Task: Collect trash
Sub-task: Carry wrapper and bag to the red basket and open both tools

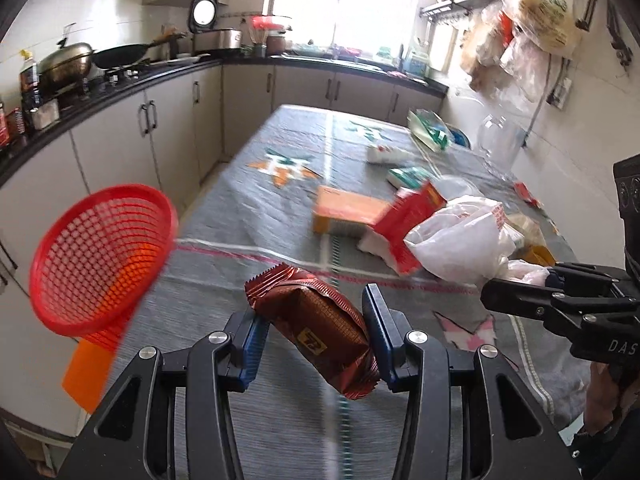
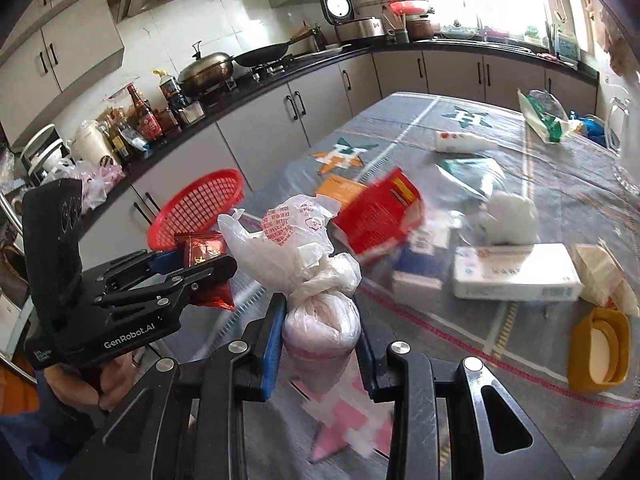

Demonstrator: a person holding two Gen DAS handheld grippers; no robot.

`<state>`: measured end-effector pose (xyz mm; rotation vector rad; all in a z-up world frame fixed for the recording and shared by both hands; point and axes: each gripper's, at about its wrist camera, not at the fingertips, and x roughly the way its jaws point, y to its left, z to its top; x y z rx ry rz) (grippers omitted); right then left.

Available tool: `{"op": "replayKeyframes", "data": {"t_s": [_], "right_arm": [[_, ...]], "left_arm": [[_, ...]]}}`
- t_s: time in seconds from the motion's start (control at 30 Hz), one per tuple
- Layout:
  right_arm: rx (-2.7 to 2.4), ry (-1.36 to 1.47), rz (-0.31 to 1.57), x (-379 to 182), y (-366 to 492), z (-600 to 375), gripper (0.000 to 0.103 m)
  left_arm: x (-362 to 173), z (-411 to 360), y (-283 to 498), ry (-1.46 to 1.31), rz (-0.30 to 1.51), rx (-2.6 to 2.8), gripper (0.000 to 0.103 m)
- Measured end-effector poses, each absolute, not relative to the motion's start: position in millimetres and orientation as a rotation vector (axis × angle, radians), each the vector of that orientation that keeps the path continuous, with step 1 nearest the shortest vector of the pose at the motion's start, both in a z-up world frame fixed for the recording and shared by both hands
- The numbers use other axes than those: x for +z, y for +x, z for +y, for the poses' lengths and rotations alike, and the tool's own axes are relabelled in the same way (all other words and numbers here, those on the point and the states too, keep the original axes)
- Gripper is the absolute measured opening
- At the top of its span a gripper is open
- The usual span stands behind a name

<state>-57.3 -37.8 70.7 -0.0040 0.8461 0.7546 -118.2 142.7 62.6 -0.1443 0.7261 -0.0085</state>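
My left gripper (image 1: 316, 332) is shut on a brown foil snack wrapper (image 1: 320, 324), held slantwise above the grey tablecloth. My right gripper (image 2: 322, 340) is shut on a knotted white plastic bag (image 2: 316, 312) with red print, lifted off the table; its loose top flares above the pads. In the right wrist view the left gripper (image 2: 188, 260) shows at the left with the wrapper (image 2: 204, 252). The right gripper (image 1: 520, 292) shows in the left wrist view holding the bag (image 1: 464, 236). A red mesh basket (image 1: 100, 260) sits at the table's left edge, also seen as the basket (image 2: 200, 208) behind the left gripper.
On the table (image 2: 540, 184) lie a red-and-white packet (image 2: 380, 212), an orange box (image 1: 348, 210), a white carton (image 2: 516, 272), a yellow cup (image 2: 598, 350), tissue, a green-white bag (image 2: 544, 116) and a glass jug at the right. Cabinets and a cluttered counter line the left and back.
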Motion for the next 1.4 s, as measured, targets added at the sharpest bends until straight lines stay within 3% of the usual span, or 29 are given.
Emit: {"op": "replayKeyframes", "data": {"t_s": [0.33, 0.77, 0.97, 1.03, 1.1, 1.4], "right_arm": [[0.825, 0.007, 0.876, 86, -45, 35, 0.035], [0.947, 0.005, 0.975, 73, -9, 175, 0.035], [0.941, 0.021, 1.031, 55, 12, 211, 0.037], [0.935, 0.034, 1.046, 50, 18, 216, 0.043], [0.927, 0.047, 1.049, 49, 21, 215, 0.050], [0.903, 0.040, 0.963, 67, 2, 176, 0.054]], "left_arm": [[78, 232, -121, -0.196, 0.685, 0.151, 0.045], [46, 337, -103, -0.237, 0.756, 0.312, 0.045], [35, 350, -98, -0.248, 0.775, 0.322, 0.047], [34, 354, -98, -0.264, 0.775, 0.323, 0.063], [34, 356, -100, -0.272, 0.769, 0.328, 0.063], [51, 326, -118, -0.247, 0.709, 0.302, 0.065]]}}
